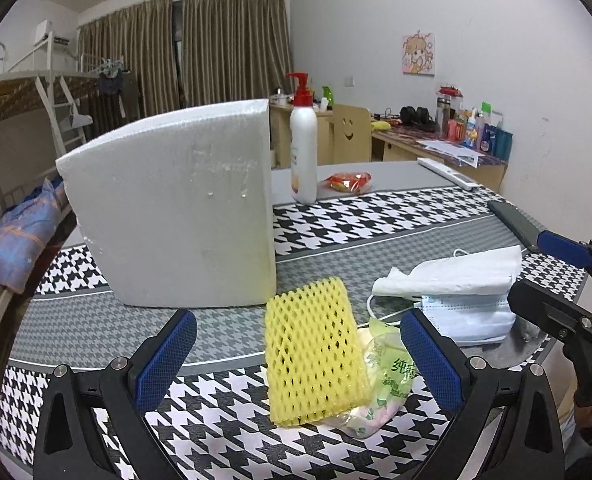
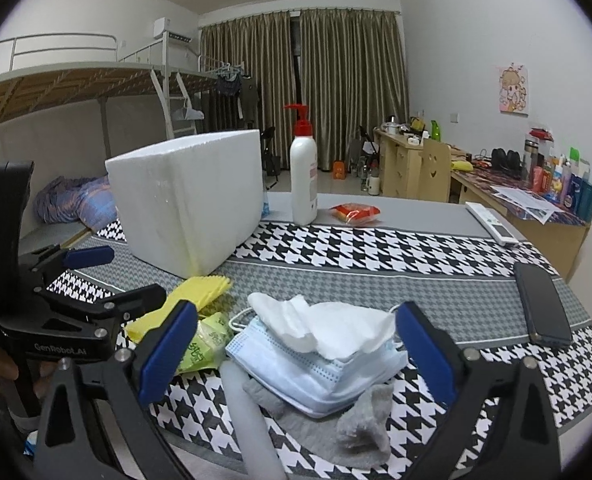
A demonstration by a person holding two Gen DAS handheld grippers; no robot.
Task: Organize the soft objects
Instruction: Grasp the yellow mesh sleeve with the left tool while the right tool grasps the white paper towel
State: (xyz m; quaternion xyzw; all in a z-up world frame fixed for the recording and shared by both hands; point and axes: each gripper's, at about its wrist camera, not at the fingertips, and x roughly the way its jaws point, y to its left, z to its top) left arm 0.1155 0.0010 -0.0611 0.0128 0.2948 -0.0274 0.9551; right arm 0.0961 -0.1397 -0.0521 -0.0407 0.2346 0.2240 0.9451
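Note:
A yellow foam fruit net [image 1: 313, 354] lies on the houndstooth cloth, partly over a green tissue pack [image 1: 387, 376]. My left gripper [image 1: 299, 360] is open, its blue pads on either side of the net and pack, touching neither. To the right lies a white tissue [image 1: 451, 272] on a stack of blue face masks [image 1: 471, 318]. My right gripper [image 2: 296, 354] is open around that tissue [image 2: 335, 326] and the masks [image 2: 319, 372]. A grey sock [image 2: 359, 428] and a white foam tube [image 2: 248, 412] lie just below. A white foam box [image 1: 176, 204] stands upright behind.
A white pump bottle [image 2: 303, 176] and a red snack packet [image 2: 355, 213] stand at the back of the table. A black phone [image 2: 541, 304] lies at the right edge, a white remote [image 2: 491, 222] beyond it. A bunk bed is left, desks right.

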